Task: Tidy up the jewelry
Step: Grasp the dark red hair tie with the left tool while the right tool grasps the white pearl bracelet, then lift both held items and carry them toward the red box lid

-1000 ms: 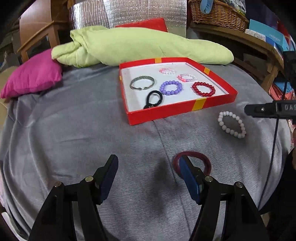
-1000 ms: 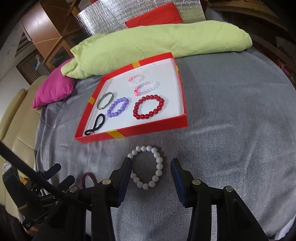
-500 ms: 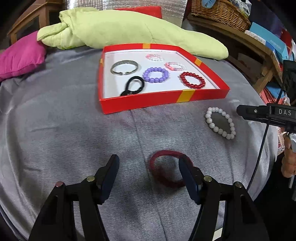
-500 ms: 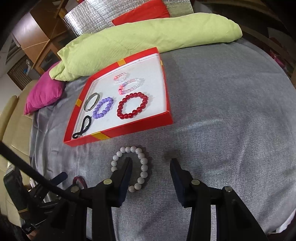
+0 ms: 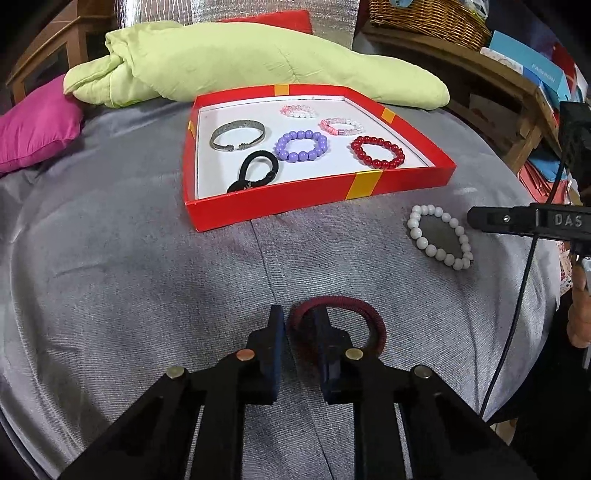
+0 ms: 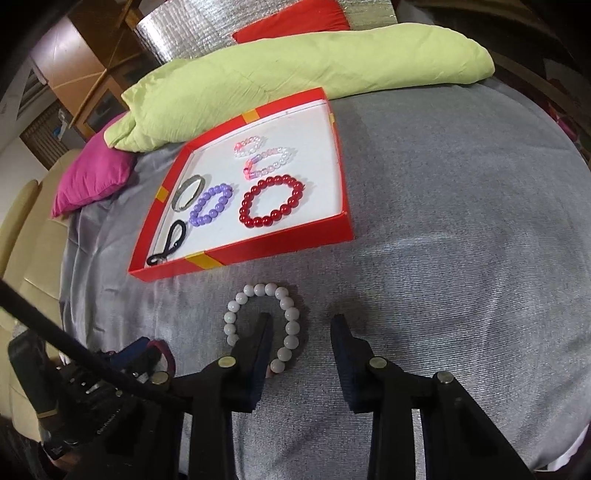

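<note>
A dark red band (image 5: 365, 317) lies on the grey cloth near the front. My left gripper (image 5: 299, 325) has its jaws closing, and the pads pinch the band's left rim. To the right a white bead bracelet (image 5: 414, 232) rests flat on the cloth. My right gripper (image 6: 301, 328) straddles the right side of that bracelet (image 6: 291, 314). Its left finger stands inside the loop and its right finger outside. These jaws are closing too, with a gap left on both sides of the beads. Behind stands the red tray (image 5: 295, 206).
The tray (image 6: 258, 251) holds several bracelets, a silver bangle (image 5: 236, 124) and a black hair tie. A green pillow (image 5: 258, 62) and a pink cushion (image 5: 33, 125) lie behind it. A wicker basket (image 5: 424, 14) on a wooden shelf stands at the far right.
The left jaws went from wide apart to nearly together on the dark red band's rim. The right jaws narrowed, and the left finger now stands inside the white bracelet's loop.
</note>
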Demonstrator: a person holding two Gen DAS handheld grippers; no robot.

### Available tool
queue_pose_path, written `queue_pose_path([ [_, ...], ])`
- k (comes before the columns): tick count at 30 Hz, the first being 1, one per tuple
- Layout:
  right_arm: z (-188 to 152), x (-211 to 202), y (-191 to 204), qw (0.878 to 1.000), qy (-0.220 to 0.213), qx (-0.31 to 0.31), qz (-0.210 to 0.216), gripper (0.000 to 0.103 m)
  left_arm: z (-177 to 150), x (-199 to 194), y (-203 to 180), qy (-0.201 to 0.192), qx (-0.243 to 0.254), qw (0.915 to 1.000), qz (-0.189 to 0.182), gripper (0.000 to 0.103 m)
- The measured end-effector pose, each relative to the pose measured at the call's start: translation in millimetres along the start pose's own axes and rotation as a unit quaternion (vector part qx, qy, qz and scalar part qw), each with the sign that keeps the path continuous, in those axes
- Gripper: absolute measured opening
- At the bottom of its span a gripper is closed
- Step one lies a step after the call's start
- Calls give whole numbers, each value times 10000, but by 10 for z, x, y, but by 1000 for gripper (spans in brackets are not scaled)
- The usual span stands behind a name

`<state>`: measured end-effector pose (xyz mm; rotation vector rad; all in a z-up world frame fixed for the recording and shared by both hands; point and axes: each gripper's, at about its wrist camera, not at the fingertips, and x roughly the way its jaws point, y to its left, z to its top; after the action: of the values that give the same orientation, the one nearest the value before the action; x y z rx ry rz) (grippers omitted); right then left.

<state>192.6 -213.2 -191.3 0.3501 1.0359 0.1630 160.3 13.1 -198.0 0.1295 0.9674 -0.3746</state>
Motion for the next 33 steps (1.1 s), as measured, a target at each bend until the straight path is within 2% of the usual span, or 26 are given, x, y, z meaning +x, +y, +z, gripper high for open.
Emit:
queue_pose_path([
  [9, -51, 145, 92, 9987, -24, -303, -409, 34, -12, 7, 11, 60, -56, 9999, -68, 17],
  [11, -64, 162, 130, 9977, -61, -465, -482, 12, -19, 5, -13, 39, 19, 10000, -22, 17],
  [12, -70, 172, 149, 9974, -57, -531, -479, 11, -24, 3, -22, 18, 53, 10000, -4, 17],
  [15, -79, 152, 189, 9963, -148, -672, -522, 11, -27, -8, -5, -16, 72, 10000, -15, 17],
  [19, -45, 77, 173, 9969, -312, -598, -397, 11, -18, -65, 10, -138, 100, 9999, 17, 8],
  [22, -25, 7, 144, 9972, -427, -508, -333, 11, 5, -124, 23, -266, 69, 9996, -104, 8],
  [33, 2, 20, -3, 9988, -285, -262, -314, 11, 46, -140, -31, -360, 130, 9990, -224, 8],
])
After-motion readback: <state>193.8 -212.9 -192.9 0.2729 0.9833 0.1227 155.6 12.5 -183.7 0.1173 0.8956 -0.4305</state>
